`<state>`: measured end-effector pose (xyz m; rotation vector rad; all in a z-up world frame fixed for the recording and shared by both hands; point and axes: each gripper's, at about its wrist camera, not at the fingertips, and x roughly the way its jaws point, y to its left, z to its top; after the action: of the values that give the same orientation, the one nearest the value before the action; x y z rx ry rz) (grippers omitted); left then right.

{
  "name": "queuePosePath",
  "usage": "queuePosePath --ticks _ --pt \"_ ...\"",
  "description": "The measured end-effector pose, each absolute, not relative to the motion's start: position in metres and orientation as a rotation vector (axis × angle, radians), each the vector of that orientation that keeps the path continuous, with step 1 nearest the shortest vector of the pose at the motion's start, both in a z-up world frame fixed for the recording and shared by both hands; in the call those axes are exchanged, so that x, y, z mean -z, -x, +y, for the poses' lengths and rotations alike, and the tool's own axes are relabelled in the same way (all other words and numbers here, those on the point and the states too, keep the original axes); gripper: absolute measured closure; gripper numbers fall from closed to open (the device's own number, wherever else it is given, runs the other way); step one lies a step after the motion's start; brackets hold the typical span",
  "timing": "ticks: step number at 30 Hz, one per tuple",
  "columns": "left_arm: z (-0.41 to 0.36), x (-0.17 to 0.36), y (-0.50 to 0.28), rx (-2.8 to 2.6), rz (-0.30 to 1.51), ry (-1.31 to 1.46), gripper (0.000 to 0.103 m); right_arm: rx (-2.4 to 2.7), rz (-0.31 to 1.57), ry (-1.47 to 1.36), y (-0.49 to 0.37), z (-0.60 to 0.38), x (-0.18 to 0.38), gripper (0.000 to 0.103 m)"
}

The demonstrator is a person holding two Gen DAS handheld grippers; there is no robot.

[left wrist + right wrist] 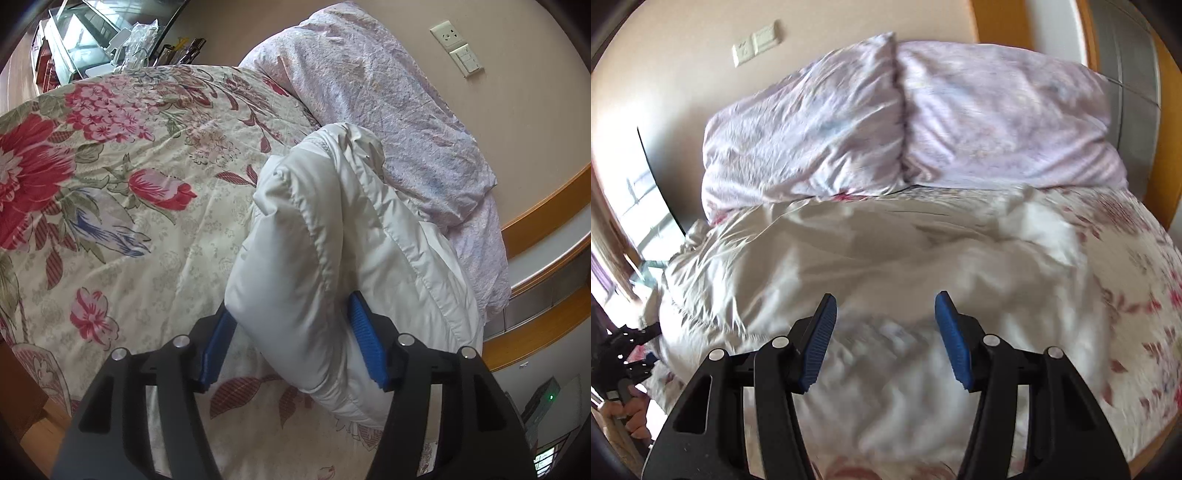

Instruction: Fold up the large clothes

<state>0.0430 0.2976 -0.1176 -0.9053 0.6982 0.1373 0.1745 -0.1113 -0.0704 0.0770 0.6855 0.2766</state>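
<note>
A white puffy jacket (332, 236) lies on a floral bedspread (110, 177). My left gripper (290, 317) has its blue pads on either side of a thick padded fold of the jacket and grips it. In the right wrist view the jacket (871, 251) spreads across the bed, crumpled. My right gripper (884, 306) is open and empty, hovering just above the jacket's near part. The left gripper (631, 350) shows at that view's left edge, at the jacket's end.
Two pale lilac pillows (905, 118) lie against the wall behind the jacket. A wooden bed frame (546, 332) runs along the right. A glass cabinet with clutter (85, 40) stands beyond the bed's far side. Wall sockets (458, 48) are above the pillows.
</note>
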Motion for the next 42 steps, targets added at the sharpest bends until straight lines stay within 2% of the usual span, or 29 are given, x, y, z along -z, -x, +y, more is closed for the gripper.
queuePosePath --ticks 7,17,26,34,42 --pt "0.299 0.117 -0.046 -0.14 0.706 0.879 0.04 -0.259 0.677 -0.021 -0.181 -0.084 0.08 0.045" --pt "0.302 0.119 -0.051 -0.119 0.717 0.895 0.04 -0.281 0.709 -0.083 -0.178 -0.086 0.085 0.045" --pt "0.303 0.125 -0.054 -0.087 0.715 0.939 0.038 -0.283 0.744 -0.106 -0.175 -0.083 0.099 0.039" --pt "0.297 0.125 -0.066 -0.049 0.704 0.963 0.034 -0.23 0.759 0.057 -0.186 -0.053 0.126 0.037" --pt "0.299 0.126 -0.075 -0.027 0.693 1.01 0.034 -0.229 0.79 0.053 -0.195 -0.051 0.133 0.037"
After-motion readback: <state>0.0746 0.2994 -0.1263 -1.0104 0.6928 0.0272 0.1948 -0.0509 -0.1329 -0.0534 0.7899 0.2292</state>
